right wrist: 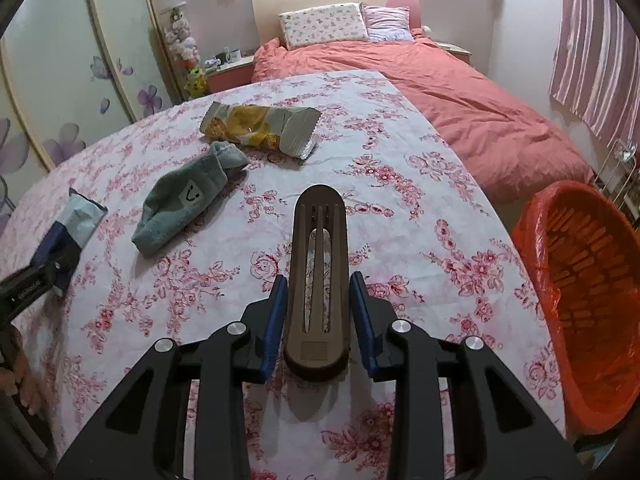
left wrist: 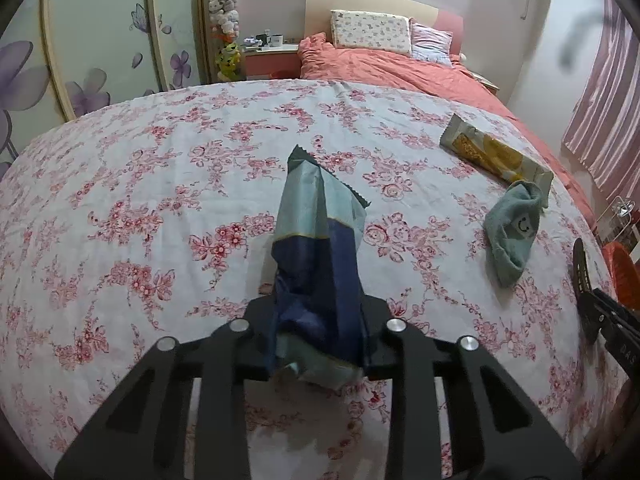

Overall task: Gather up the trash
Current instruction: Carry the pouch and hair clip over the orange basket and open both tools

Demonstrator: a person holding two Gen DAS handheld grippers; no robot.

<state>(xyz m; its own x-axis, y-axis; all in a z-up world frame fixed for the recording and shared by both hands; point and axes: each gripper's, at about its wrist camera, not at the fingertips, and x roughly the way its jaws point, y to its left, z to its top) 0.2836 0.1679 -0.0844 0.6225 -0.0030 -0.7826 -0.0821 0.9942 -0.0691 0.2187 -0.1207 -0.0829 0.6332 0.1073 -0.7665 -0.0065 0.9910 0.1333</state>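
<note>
My left gripper [left wrist: 320,336] is shut on a blue and pale teal snack wrapper [left wrist: 320,248] and holds it above the floral sheet; the wrapper also shows in the right wrist view [right wrist: 70,228]. My right gripper [right wrist: 319,312] has its jaws on either side of a brown slotted comb-like piece [right wrist: 318,280]; small gaps show at the pads [right wrist: 276,316]. A yellow and white biscuit wrapper [right wrist: 260,128] lies further back; it also shows in the left wrist view [left wrist: 496,154]. A red-lined trash basket [right wrist: 580,304] stands to the right.
A teal sock with a smiley face [right wrist: 188,200] lies on the floral sheet [right wrist: 400,208], beside the biscuit wrapper. A salmon duvet [right wrist: 460,100] and pillows [right wrist: 324,24] lie beyond. A flowered wardrobe [right wrist: 60,80] stands at left. Striped curtains [right wrist: 596,60] hang at right.
</note>
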